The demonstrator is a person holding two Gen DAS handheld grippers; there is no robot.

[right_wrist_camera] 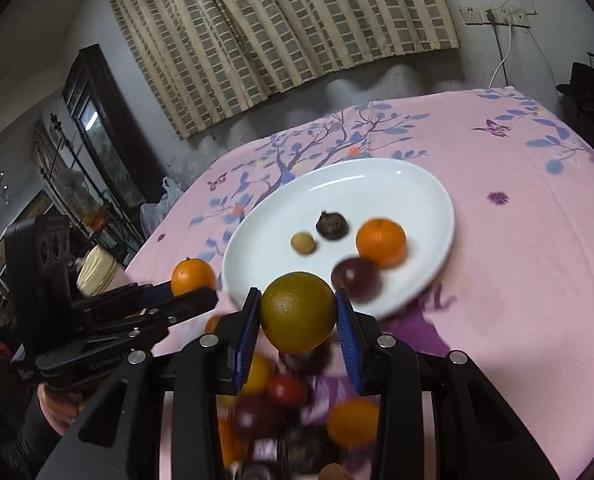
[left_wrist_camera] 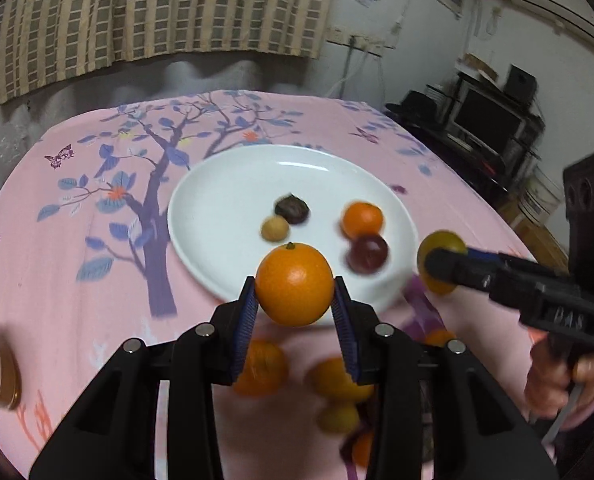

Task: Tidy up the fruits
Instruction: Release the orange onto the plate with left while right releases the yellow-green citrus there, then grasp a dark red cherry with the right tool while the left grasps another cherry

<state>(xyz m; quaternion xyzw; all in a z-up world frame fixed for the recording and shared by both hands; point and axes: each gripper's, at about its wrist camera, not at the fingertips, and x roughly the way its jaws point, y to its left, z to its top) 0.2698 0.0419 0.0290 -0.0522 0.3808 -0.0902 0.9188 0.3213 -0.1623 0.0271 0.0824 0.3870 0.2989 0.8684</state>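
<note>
Pink cloth printed with a purple tree covers the table (left_wrist_camera: 77, 208), a checked curtain hanging behind it. On the cloth sits a white plate (left_wrist_camera: 225, 184) already holding four small fruits: a dark wrinkled fruit (left_wrist_camera: 292, 209), a pale round one (left_wrist_camera: 275, 229) at its seven o'clock, a small orange (left_wrist_camera: 362, 219) and a dark red fruit (left_wrist_camera: 368, 253) touching at that orange's five o'clock.

Both tools are loaded. The left gripper (left_wrist_camera: 295, 300) is clamped on a bright orange fruit (left_wrist_camera: 294, 284), blue pads pressing both flanks. The right gripper (right_wrist_camera: 298, 312) is clamped on a greenish-yellow fruit (right_wrist_camera: 298, 307) the same way. Each hangs over the plate's near rim, with a blurred heap of unsorted fruit (right_wrist_camera: 297, 408) below.

To place them well, I'd say carry each one further in over bare china: the wide gap at nine o'clock for the left, the open stretch toward twelve for the right, keeping the two tools from crossing. Lower until the fruit nearly touches, then part the pads gently; round fruit on a glazed plate will likely roll and knock the others.
</note>
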